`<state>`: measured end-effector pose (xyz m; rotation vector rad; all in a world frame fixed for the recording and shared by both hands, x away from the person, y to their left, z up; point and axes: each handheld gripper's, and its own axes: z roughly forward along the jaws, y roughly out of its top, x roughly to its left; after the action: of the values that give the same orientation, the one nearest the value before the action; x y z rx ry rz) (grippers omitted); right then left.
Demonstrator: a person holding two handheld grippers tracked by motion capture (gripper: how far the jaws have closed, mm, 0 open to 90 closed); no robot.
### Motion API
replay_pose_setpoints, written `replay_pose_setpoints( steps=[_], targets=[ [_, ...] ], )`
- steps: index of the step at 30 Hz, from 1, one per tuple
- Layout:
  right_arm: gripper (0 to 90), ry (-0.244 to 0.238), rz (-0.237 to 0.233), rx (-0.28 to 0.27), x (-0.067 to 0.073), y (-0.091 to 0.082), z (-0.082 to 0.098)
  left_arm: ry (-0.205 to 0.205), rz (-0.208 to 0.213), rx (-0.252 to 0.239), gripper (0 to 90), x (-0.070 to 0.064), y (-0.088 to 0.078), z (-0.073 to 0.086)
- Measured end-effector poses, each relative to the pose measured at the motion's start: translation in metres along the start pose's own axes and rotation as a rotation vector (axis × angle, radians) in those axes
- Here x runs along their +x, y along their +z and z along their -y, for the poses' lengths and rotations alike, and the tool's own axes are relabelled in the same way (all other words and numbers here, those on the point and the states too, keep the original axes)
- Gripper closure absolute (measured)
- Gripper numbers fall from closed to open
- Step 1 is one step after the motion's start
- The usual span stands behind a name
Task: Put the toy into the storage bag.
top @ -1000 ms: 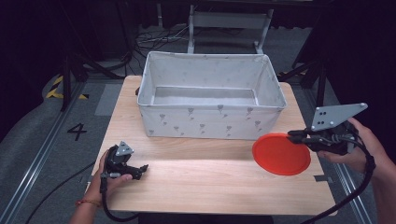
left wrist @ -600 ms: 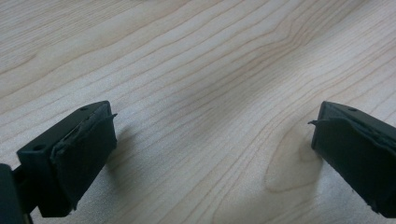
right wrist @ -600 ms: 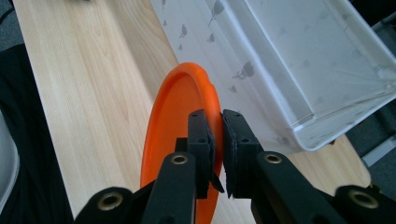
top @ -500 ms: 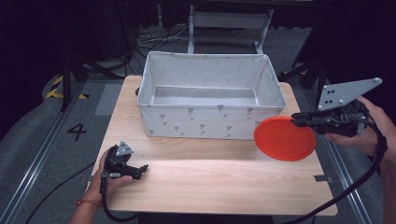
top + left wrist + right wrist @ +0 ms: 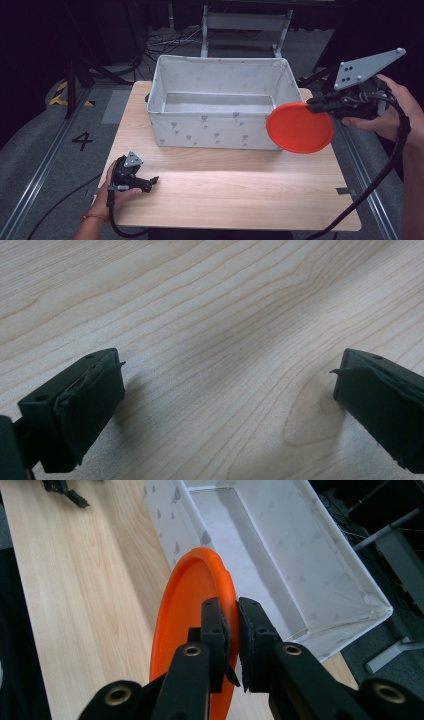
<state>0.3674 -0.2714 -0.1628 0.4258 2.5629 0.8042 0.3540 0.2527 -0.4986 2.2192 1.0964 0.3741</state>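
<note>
At the left of the high view, the left gripper (image 5: 150,181) lies low on the wooden table (image 5: 240,200) near its front left corner, the person's hand wrapped around its body. Its own view shows the two black jaws standing wide apart with nothing but bare wood grain between them, so it looks parked out of the way while the other hand works.

In the middle stands the white fabric bin (image 5: 220,131), open at the top and apparently empty inside, taking up the rear half of the table. It sits within easy reach of both hands, likely as the place where the load is meant to go.

To the right, the right gripper (image 5: 314,104) holds the orange disc (image 5: 299,128) in the air, just off the bin's front right corner. The right gripper view shows its jaws (image 5: 231,630) pinched tight on the disc's rim (image 5: 192,600), the disc standing on edge and reaching forward from the jaws toward the bin's near wall (image 5: 175,510). Gripping by the rim probably keeps the broad face free, so the disc can be tipped over the wall and dropped inside
</note>
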Motion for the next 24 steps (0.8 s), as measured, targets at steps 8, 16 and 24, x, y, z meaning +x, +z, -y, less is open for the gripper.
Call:
replay_pose_setpoints(
  steps=[8, 16, 24],
  targets=[
    [83.1, 0.008, 0.027, -0.005, -0.018, -0.003, -0.015, 0.000, 0.000, 0.000, 0.3, 0.000, 0.000, 0.000],
    [83.1, 0.023, 0.081, -0.031, -0.045, 0.000, -0.041, -0.001, 0.000, -0.002, 0.3, 0.000, 0.000, 0.000],
    [83.1, 0.044, 0.095, -0.040, -0.071, 0.023, -0.053, -0.001, 0.003, -0.002, 0.3, 0.000, 0.000, 0.000]
  ],
)
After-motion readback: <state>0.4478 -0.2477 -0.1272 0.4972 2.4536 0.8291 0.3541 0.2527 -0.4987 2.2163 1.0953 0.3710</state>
